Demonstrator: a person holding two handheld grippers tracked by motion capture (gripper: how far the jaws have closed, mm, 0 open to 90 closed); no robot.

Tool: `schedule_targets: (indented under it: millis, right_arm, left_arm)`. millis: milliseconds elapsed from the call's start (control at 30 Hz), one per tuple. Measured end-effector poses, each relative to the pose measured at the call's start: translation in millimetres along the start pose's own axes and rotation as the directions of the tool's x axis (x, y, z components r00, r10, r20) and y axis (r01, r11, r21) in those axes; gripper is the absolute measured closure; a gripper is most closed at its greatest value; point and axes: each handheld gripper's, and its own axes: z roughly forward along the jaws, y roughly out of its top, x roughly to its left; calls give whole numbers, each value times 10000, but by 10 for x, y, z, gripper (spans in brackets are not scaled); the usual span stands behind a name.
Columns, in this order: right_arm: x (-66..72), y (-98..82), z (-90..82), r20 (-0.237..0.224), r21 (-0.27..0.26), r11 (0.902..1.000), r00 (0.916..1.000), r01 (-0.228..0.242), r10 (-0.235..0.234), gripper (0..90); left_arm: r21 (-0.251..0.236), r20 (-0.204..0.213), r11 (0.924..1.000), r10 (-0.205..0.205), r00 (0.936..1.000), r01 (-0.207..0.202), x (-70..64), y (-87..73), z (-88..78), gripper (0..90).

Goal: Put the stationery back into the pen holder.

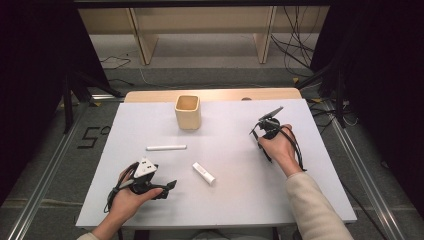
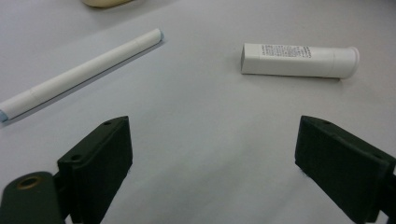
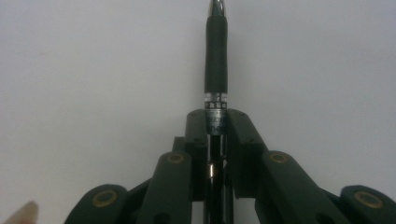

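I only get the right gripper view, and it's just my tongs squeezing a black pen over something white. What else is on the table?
Observer: A cream cup stands upright near the far edge of the white table.
Operator: Is anything lying near the cup?
Observer: Yes, a long white stick lies flat on the near side of the cup, apart from it.
Operator: What is my other hand holding?
Observer: Nothing. The left tongs are open and empty, low over the table, with a short white tube lying ahead of them. Only your right tongs grip something, the pen.
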Motion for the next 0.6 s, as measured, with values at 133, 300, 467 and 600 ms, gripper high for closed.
schedule_targets:
  millis: [133, 300, 467, 600]
  right_arm:
    - [11, -11, -32, -155, -214, 9998, 9999, 64, -67, 799]
    - [28, -28, -73, -503, -546, 9985, 9987, 65, -92, 799]
    - [74, -49, -140, -911, -1131, 9931, 9950, 293, -397, 799]
    - [113, -75, -178, -1118, -1638, 9850, 9910, 550, -739, 799]
  left_arm:
    - [4, 4, 10000, -8, 10000, 8, 0, 0, -1, 112]
    - [-8, 9, 10000, -22, 10000, 22, 0, 0, 1, 113]
    - [-35, -1, 10000, -48, 10000, 48, -4, -1, 4, 116]
    - [-60, 9, 10000, -37, 10000, 37, -13, 0, 8, 118]
